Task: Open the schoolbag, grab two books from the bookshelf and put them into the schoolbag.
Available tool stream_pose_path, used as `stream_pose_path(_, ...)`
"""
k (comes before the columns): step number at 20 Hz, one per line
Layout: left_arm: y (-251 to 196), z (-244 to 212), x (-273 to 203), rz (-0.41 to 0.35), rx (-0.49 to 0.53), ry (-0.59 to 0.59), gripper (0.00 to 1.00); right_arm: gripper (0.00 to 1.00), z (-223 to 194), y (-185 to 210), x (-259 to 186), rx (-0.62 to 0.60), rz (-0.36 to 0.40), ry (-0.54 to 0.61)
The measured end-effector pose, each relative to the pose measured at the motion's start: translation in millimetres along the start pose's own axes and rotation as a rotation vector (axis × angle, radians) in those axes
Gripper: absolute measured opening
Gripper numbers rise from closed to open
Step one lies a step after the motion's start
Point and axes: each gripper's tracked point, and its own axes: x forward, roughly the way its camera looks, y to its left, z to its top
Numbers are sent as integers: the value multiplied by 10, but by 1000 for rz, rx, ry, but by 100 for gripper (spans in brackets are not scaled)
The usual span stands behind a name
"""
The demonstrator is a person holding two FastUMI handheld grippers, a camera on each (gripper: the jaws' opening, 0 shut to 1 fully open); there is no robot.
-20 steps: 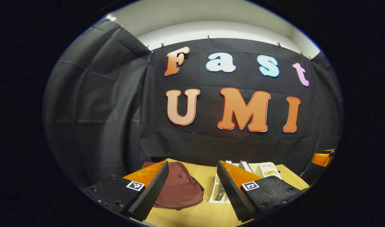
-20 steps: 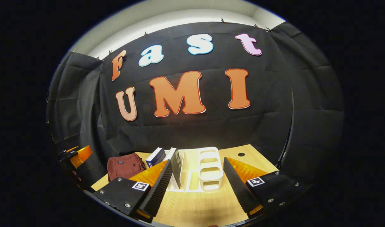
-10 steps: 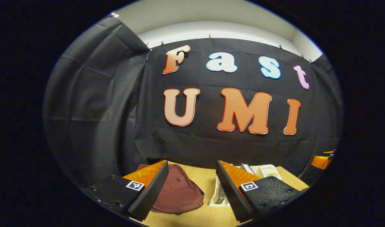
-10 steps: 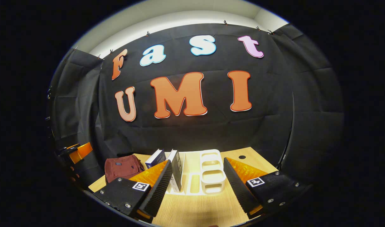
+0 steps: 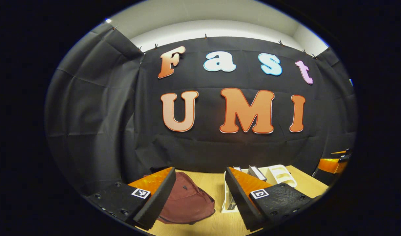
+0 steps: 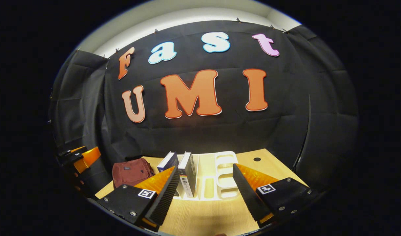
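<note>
Here the maroon schoolbag (image 5: pixel 187 203) lies slumped and closed; each hand-held gripper (image 5: pixel 197 200) (image 6: pixel 205 196) gapes wide, holding nothing.

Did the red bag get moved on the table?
No. The red bag lies left of the white book rack on the table, as before; only the cameras shifted a little.

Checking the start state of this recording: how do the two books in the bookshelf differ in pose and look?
The left book leans leftward, showing a dark blue cover; the right book stands nearly upright, its dark spine with a white band facing forward. Both sit side by side in the white bookshelf, untouched.
</note>
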Motion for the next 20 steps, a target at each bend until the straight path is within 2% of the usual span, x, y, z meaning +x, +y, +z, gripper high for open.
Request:
stream_pose_path(5, 251, 40, 48, -3, 7, 2, 94, 96, -55, 206, 70, 23, -34, -7)
stream_pose_path(11, 457, -90, 115, -52, 51, 12, 95, 96, -139, 240, 79, 33, -117, -3)
stream_pose_path(15, 418, -197, 198, -60, -18, 41, 95, 96, -154, 204, 85, -7, -125, 5)
stream_pose_path(20, 425, -184, 297, 2, 1, 39, 95, 96, -146, 177, 173, -8, -70, 19)
